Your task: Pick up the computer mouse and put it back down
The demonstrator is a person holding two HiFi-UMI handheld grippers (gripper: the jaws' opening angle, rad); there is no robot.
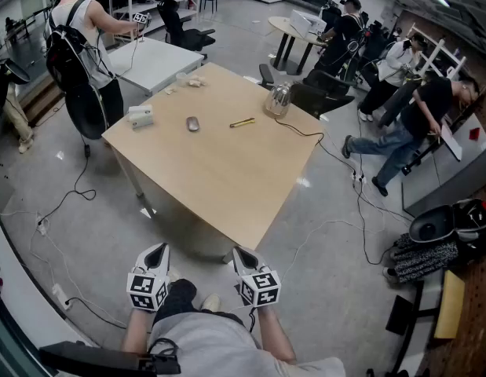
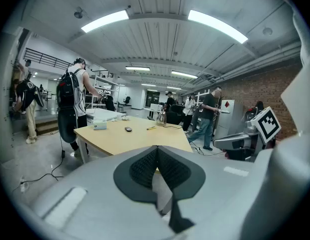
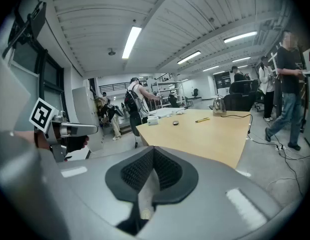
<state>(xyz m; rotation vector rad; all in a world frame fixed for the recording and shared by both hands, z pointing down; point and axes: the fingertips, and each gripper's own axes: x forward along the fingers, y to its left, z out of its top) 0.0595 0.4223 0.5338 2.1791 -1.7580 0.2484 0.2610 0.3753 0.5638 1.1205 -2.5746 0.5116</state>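
The computer mouse is small and dark grey and lies on the far left part of the light wooden table. It shows tiny as the mouse in the left gripper view and the mouse in the right gripper view. Both grippers hang close to my body, well short of the table's near corner. My left gripper is shut and empty, its pads touching. My right gripper is shut too, with nothing between its pads.
On the table lie a yellow pen, a glass kettle with a black cable, and a white box. A person with a backpack stands at the far left corner. Other people work at the right. Cables run over the floor.
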